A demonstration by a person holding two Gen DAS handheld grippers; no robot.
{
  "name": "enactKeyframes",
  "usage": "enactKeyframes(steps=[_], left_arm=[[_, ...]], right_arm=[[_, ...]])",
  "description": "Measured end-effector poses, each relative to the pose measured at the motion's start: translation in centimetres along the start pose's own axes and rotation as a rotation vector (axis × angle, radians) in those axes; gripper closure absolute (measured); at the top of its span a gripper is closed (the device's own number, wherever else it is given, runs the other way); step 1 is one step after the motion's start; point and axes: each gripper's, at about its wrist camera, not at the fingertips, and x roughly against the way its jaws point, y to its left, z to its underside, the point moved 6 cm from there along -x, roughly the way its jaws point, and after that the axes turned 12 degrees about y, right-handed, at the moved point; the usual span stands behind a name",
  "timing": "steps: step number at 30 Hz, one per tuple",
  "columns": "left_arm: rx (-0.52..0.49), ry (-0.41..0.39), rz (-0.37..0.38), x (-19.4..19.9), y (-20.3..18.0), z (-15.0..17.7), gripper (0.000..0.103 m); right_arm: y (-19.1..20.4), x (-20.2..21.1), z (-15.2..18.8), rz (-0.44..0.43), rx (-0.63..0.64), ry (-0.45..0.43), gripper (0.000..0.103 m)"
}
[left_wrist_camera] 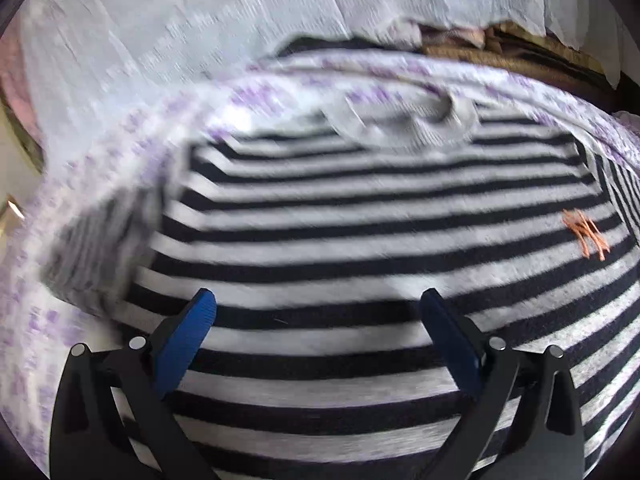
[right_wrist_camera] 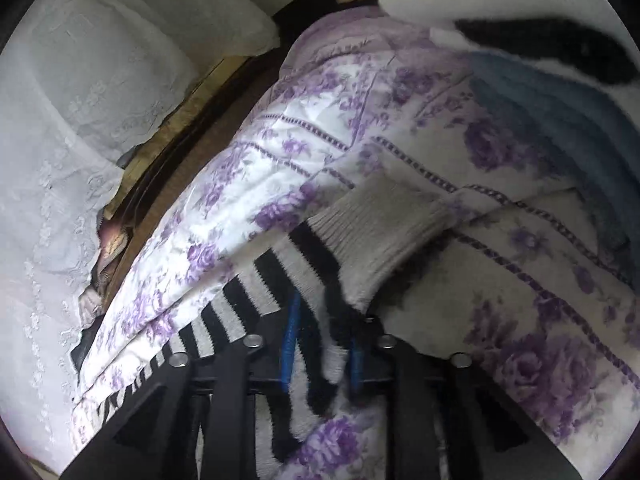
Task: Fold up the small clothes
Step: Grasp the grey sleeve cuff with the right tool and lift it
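One sleeve in hand, most of the fold still ahead

One garment is in play: a black-and-white striped sweater (left_wrist_camera: 360, 232) lying spread on a purple-flowered quilt (right_wrist_camera: 280, 128), which looks like the cover of a bed. Its grey ribbed collar (left_wrist_camera: 404, 124) lies beyond the left gripper (left_wrist_camera: 318, 320), and a small orange embroidered logo (left_wrist_camera: 586, 236) sits off to the right of those fingers. The left fingers (left_wrist_camera: 188, 344) stand released, spread wide with only striped chest fabric below them; whether they touch it I cannot tell.

The right gripper (right_wrist_camera: 324, 352) is clenched on the sweater's sleeve, a pinch of striped knit bunched between its blue fingers (right_wrist_camera: 290, 344). The grey ribbed cuff (right_wrist_camera: 380, 232) juts out just ahead of the fingertips, lifted off the quilt.

Judging by this, the body is laid out flat and the first sleeve fold is only starting; the other sleeve and the body fold appear to remain, though blur hides the sweater's left edge.

No containers show in either view. A blue knit piece (right_wrist_camera: 560, 128) lies on the quilt far ahead of the right fingers, and white lace fabric (right_wrist_camera: 72, 120) drapes off to their left.
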Motion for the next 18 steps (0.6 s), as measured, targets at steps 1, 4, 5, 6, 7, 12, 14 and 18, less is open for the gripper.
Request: enactKeyframes(steps=[1, 4, 5, 6, 7, 12, 14, 18], left_arm=[[-0.004, -0.014, -0.023, 0.3, 0.5, -0.2, 0.004], [-0.015, 0.011, -0.095, -0.8, 2.0, -0.5, 0.004], [-0.005, 0.027, -0.129, -1.5, 2.7, -0.5, 0.004], [0.018, 0.059, -0.158, -2.5, 3.5, -0.6, 0.004], [0.04, 0.093, -0.132, -3.4, 4.0, -0.7, 0.004], [0.089, 0.102, -0.074, -3.8, 4.7, -0.9, 0.004], [0.073, 0.084, -0.111, -3.6, 4.2, -0.9, 0.004], [0.019, 0.067, -0.145, -3.1, 3.7, -1.4, 0.004]], right_arm=[[0.0, 0.5, -0.1, -0.016, -0.002, -0.018, 0.096], [1.6, 2.2, 0.2, -0.068, 0.016, -0.064, 0.097], [2.7, 3.1, 0.4, -0.084, 0.053, -0.082, 0.097], [3.8, 3.9, 0.6, -0.093, 0.094, -0.097, 0.097], [5.3, 4.7, 1.0, -0.103, 0.14, -0.111, 0.097], [11.0, 7.7, 4.3, -0.152, 0.32, -0.136, 0.097], [12.9, 8.3, 5.6, -0.167, 0.37, -0.134, 0.097], [16.2, 9.0, 7.8, -0.18, 0.445, -0.116, 0.097]])
